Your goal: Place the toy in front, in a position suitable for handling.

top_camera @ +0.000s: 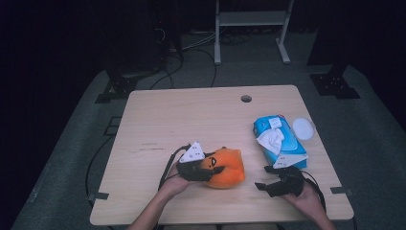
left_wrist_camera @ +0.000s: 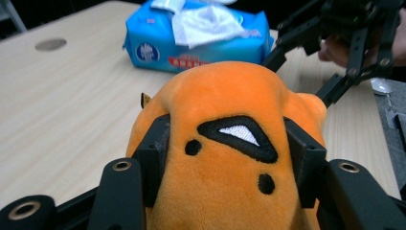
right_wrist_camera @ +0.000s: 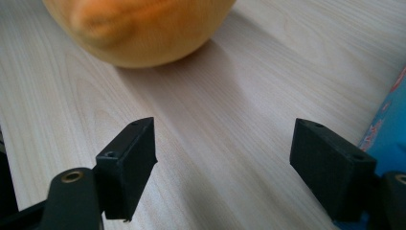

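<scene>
The wooden table [top_camera: 191, 115] carries everything, with a small round grommet hole [top_camera: 246, 98] near its far edge. The blue pack of wet wipes [top_camera: 282, 139] lies by the right edge, its lid up and a white wipe [top_camera: 273, 139] pulled partly out of the top; a white round lid [top_camera: 303, 127] sits just beside it at the very right edge. The orange plush toy [top_camera: 225, 167] sits close to the near edge, a little right of the table's middle and well left of the wipes pack. The left gripper [top_camera: 210, 168] comes in from the near edge, held by the person's left hand [top_camera: 173, 184], and its two black jaws clasp the toy from both sides: in the left gripper view the pads press into the plush [left_wrist_camera: 225, 143] on either flank of its embroidered face, denting the fabric, so the grip is on the toy. The right gripper [top_camera: 268, 178] rests low near the near right corner, between the toy and the wipes pack, held by the person's right hand [top_camera: 309, 194]. Its jaws stand wide apart with bare wood between them in the right gripper view, where the pads [right_wrist_camera: 129, 167] touch nothing, the toy [right_wrist_camera: 143, 28] lies ahead and the pack's blue side [right_wrist_camera: 388, 124] is at the right.
</scene>
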Demonstrator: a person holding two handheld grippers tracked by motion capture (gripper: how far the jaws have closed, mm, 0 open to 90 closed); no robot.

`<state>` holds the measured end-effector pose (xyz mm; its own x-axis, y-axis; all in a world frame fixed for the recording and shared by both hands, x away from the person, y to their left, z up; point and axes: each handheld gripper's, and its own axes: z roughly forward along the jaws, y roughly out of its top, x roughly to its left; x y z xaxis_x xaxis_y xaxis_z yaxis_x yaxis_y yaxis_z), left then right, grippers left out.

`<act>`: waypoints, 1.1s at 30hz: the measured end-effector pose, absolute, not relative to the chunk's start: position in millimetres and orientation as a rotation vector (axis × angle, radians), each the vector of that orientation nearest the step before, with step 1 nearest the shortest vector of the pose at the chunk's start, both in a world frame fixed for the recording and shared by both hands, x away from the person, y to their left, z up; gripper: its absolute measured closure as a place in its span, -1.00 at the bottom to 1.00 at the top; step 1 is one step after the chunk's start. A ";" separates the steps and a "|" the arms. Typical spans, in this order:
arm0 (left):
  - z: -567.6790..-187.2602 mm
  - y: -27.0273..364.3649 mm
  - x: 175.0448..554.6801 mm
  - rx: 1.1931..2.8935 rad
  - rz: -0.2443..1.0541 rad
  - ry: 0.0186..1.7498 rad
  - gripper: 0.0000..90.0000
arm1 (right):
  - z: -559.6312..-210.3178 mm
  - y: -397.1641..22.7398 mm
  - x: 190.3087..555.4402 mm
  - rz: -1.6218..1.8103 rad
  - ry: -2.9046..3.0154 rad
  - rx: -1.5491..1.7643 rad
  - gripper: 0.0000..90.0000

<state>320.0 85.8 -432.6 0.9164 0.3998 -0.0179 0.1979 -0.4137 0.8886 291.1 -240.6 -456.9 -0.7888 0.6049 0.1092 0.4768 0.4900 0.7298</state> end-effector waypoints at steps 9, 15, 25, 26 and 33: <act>-443.1 88.8 315.3 1.999 0.218 0.457 -0.20 | -452.3 -240.2 288.1 1.189 2.557 0.927 -0.49; -443.9 85.0 312.4 2.016 0.227 0.440 -0.26 | -431.5 -239.6 284.9 1.238 2.491 0.872 -0.49; -444.4 83.7 311.4 2.033 0.228 0.423 -0.29 | -399.1 -262.7 318.2 1.211 2.316 0.909 -0.47; -444.3 83.6 311.3 2.034 0.230 0.423 -0.29 | -398.4 -266.5 332.4 1.163 2.306 0.928 -0.47; -444.8 83.4 311.5 2.036 0.222 0.418 -0.31 | -405.7 -275.3 373.2 1.034 2.290 1.004 -0.31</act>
<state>311.5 83.4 -444.8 0.9234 0.3834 -0.0188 0.1991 -0.4364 0.8775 373.2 -275.3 -405.7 -0.6443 0.7598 -0.0866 0.4374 0.4590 0.7733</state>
